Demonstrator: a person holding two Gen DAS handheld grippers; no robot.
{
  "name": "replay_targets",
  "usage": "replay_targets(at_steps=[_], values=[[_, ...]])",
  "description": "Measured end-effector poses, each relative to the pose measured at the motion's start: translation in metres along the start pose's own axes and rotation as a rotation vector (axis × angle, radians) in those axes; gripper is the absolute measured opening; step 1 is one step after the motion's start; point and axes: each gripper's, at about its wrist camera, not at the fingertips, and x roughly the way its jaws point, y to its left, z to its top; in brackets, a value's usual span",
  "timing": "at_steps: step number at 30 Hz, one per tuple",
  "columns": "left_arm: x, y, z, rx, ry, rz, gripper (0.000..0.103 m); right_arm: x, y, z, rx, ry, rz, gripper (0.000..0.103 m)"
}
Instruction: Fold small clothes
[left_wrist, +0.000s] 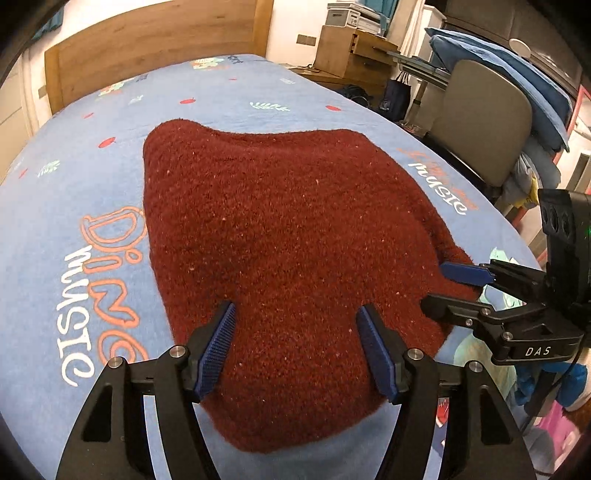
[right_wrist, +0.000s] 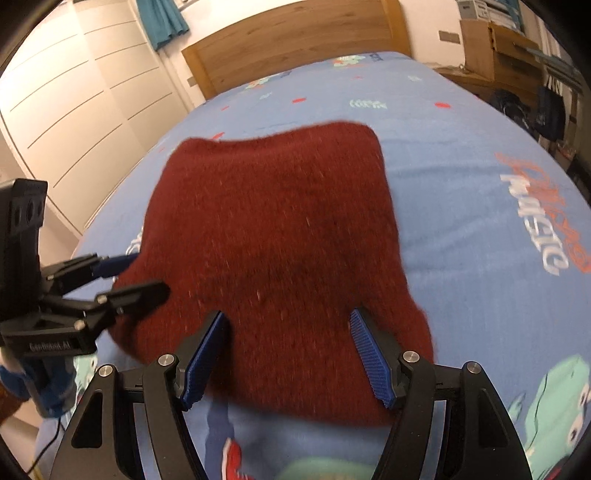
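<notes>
A dark red knit garment (left_wrist: 280, 236) lies spread flat on the blue printed bed sheet (left_wrist: 74, 206); it also shows in the right wrist view (right_wrist: 273, 236). My left gripper (left_wrist: 297, 317) is open and empty, its blue pads over the garment's near edge. It shows from the side in the right wrist view (right_wrist: 146, 275), at the garment's left edge. My right gripper (right_wrist: 288, 328) is open and empty over the garment's near edge. It shows in the left wrist view (left_wrist: 441, 286) at the garment's right edge.
The bed has a wooden headboard (left_wrist: 155, 48) at the far end. A chair (left_wrist: 480, 122) piled with blue bedding and wooden boxes (left_wrist: 354, 51) stand right of the bed. White wardrobe doors (right_wrist: 81, 110) line the left side.
</notes>
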Motion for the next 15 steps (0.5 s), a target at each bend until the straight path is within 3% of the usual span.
replay_targets(at_steps=[7,15], values=[[-0.018,0.017,0.020,-0.027,-0.052,-0.014,0.062,-0.012,0.012,0.009,-0.045,0.024,-0.011,0.071],[-0.014,0.033,0.068,0.005,-0.118,0.026,0.062,-0.028,0.032,0.063,-0.112,-0.080,0.020,0.071]])
